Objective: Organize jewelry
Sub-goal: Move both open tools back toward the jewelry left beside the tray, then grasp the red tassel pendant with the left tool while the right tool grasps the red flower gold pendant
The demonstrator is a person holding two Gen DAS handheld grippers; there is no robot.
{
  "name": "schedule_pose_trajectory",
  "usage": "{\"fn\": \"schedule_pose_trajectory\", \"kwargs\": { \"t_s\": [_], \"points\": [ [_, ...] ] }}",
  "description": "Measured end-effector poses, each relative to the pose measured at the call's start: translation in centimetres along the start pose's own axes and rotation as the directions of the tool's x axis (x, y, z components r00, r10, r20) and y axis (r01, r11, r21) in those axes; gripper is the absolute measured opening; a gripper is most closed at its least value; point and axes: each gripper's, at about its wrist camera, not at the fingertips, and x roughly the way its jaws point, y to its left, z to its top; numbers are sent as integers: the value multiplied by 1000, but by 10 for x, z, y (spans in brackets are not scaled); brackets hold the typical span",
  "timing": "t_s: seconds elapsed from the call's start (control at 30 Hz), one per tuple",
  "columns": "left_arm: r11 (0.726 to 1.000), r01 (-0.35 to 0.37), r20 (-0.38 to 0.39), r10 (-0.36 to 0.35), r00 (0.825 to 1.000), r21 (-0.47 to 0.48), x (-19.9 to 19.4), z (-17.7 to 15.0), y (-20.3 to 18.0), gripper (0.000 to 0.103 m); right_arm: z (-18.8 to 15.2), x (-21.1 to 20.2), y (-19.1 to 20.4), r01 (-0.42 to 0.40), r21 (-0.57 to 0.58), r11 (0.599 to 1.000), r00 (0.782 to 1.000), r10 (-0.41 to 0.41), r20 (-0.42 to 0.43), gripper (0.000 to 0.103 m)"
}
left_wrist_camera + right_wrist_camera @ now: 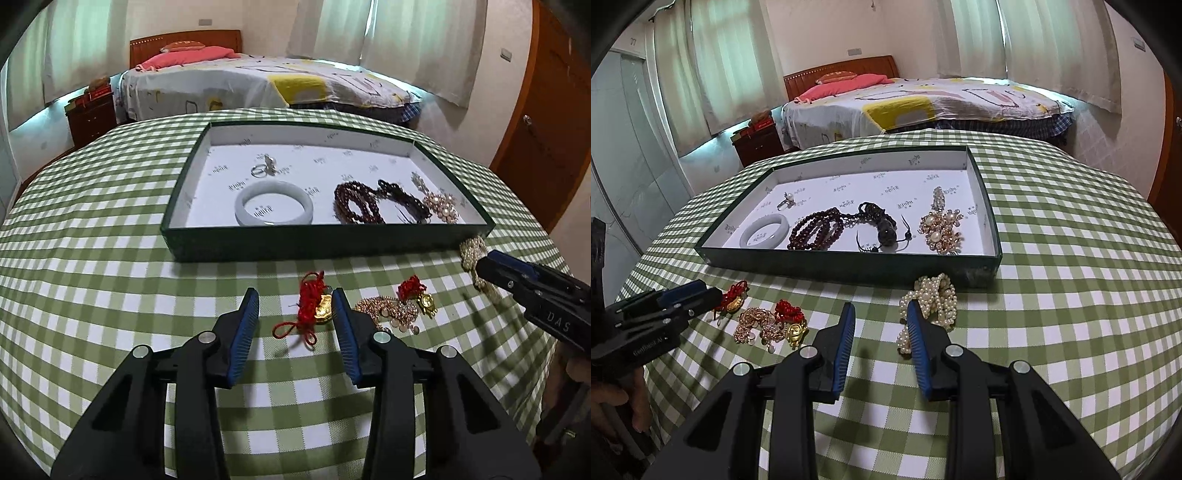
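Note:
A dark green tray [295, 243] [849, 266] with a white lining holds a white bangle [274, 208], rings [264, 168], dark red beads [356, 206] and a pearl brooch [439, 206]. On the checked cloth in front of it lies a red cord with a gold charm [310, 310] [733, 299]. My left gripper [294, 295] [713, 295] is open around that charm, which sits close to the right finger. A pearl strand [934, 299] [472, 254] lies just right of my right gripper [881, 306] [480, 266], which is open with nothing between its fingers.
A gold rhinestone piece [388, 310] [757, 325] and a second red-knot gold charm [419, 293] [792, 321] lie between the two grippers. A bed [258, 81] stands beyond the table, a nightstand [92, 118] at left, a wooden door [535, 147] at right.

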Motion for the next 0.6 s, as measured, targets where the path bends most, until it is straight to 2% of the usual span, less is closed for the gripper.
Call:
{"fn": "schedule_pose_trajectory", "kwargs": {
  "t_s": [0.07, 0.17, 0.37, 0.43, 0.6],
  "points": [
    [1000, 4, -7, -4, 1000, -3, 3, -1, 1, 37, -1, 1, 0, -1, 1, 1000, 1000, 1, -3, 30],
    [1000, 16, -28, -16, 999, -13, 8, -2, 2, 28, -2, 2, 1, -3, 0, 1000, 1000, 3, -7, 30],
    [999, 38, -33, -39, 999, -20, 13, -1, 2, 22, -5, 4, 0, -2, 5, 1000, 1000, 2, -12, 30],
    [999, 49, -31, -49, 998, -17, 13, -1, 1, 11, -5, 4, 1, -3, 5, 1000, 1000, 3, -14, 30],
    [999, 50, -18, -50, 999, -3, 9, -2, 0, 10, -6, 4, 3, -8, 2, 1000, 1000, 8, -14, 30]
  ]
}}
